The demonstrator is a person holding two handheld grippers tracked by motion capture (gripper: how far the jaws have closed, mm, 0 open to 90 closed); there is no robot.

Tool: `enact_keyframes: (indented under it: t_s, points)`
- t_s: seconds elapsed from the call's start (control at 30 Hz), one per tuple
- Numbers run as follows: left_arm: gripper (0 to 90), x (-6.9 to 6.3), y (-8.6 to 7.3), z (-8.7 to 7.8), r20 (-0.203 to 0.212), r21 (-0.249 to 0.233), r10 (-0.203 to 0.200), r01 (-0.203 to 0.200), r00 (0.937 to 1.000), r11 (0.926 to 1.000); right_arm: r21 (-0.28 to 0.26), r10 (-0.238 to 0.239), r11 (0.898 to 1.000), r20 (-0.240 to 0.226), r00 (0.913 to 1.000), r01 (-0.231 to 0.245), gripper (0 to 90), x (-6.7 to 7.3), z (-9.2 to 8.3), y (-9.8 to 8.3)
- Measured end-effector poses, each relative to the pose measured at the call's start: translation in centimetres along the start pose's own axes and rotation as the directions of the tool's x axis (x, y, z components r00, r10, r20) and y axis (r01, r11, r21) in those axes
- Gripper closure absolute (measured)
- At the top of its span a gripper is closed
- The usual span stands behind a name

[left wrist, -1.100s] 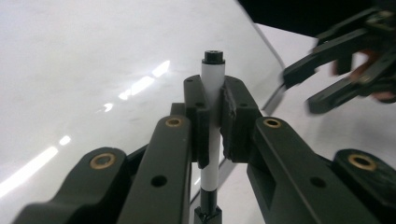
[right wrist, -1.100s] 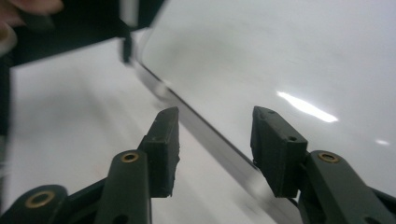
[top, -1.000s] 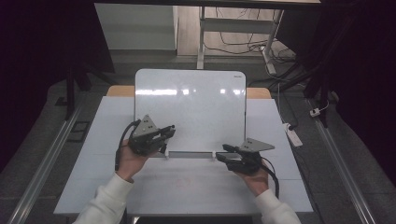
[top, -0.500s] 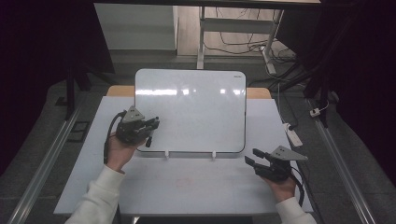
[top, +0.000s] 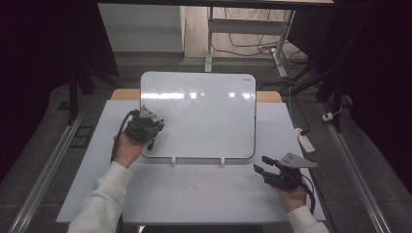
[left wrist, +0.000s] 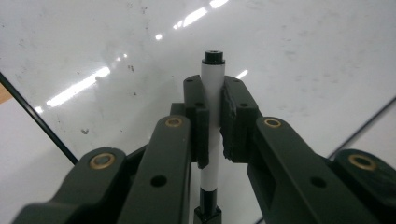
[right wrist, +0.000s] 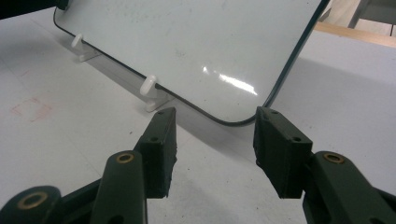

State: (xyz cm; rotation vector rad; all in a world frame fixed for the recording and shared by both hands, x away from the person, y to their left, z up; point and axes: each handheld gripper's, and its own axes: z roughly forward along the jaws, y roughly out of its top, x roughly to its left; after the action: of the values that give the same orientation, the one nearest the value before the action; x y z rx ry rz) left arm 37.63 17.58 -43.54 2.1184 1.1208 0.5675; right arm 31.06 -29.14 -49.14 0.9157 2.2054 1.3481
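My left gripper (top: 153, 127) sits at the left edge of the whiteboard (top: 204, 121), which stands across the far middle of the tabletop (top: 194, 189) and blocks passage there. Its 2 white feet (top: 174, 160) jut at its near edge. The tabletop's near half lies free for my right gripper (top: 260, 170).

The whiteboard (top: 204, 114) looked glossy and smooth, throwing back bright light streaks, with faint smudges. Its small feet (right wrist: 148, 88) seemed white plastic. The bench (top: 194, 189) was matt and pale, lightly stained. The marker (left wrist: 212, 77) had a smooth white barrel, likely plastic. Both grippers' jaws were matt black with brass-coloured pins (right wrist: 124, 157).
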Motion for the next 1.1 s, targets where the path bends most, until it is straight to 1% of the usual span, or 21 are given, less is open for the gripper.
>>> enact_keyframes:
  t_s: [0.1, 0.27, 0.5, 0.63, 0.93, 1.03, 1.1]
  points:
    - [80.7, 0.2, 0.3, 0.7, -0.005, 0.018, -0.004, 0.004, 1.0, 0.9998, 0.0, 0.005, 1.0, 0.004, 1.0, -0.005, 49.5, -0.1, 0.0, -0.1]
    - [80.4, 0.3, 0.8, 1.6, -0.032, 0.048, 0.002, -0.001, 0.9995, 0.9989, 0.003, 0.008, 1.0, 0.007, 0.9999, -0.008, 49.5, -0.2, 0.1, -0.2]
    - [79.7, 0.1, 1.2, 1.8, -0.047, 0.052, 0.027, -0.025, 0.9985, 0.9984, 0.002, 0.012, 1.0, 0.01, 0.9999, -0.012, 49.5, -0.3, 0.1, -0.3]
    - [79.4, 0.1, 1.1, 1.8, -0.042, 0.045, 0.034, -0.032, 0.9986, 0.9985, 0.004, 0.013, 1.0, 0.008, 0.9999, -0.013, 49.6, -0.3, 0.1, -0.3]
    - [76.6, 0.2, 0.9, 1.7, -0.053, 0.025, 0.043, -0.042, 0.9977, 0.9988, 0.01, 0.012, 1.0, 0.006, 0.9999, -0.012, 49.6, -0.3, 0.2, -0.4]
    - [70.0, 0.2, 0.8, 1.6, -0.054, 0.01, 0.046, -0.045, 0.9975, 0.9989, 0.011, 0.012, 1.0, 0.006, 0.9999, -0.012, 49.6, -0.3, 0.3, -0.4]
    - [67.0, 0.2, 0.7, 1.5, -0.044, -0.008, 0.041, -0.041, 0.9982, 0.9991, 0.012, 0.011, 1.0, 0.006, 0.9999, -0.011, 49.6, -0.3, 0.3, -0.4]
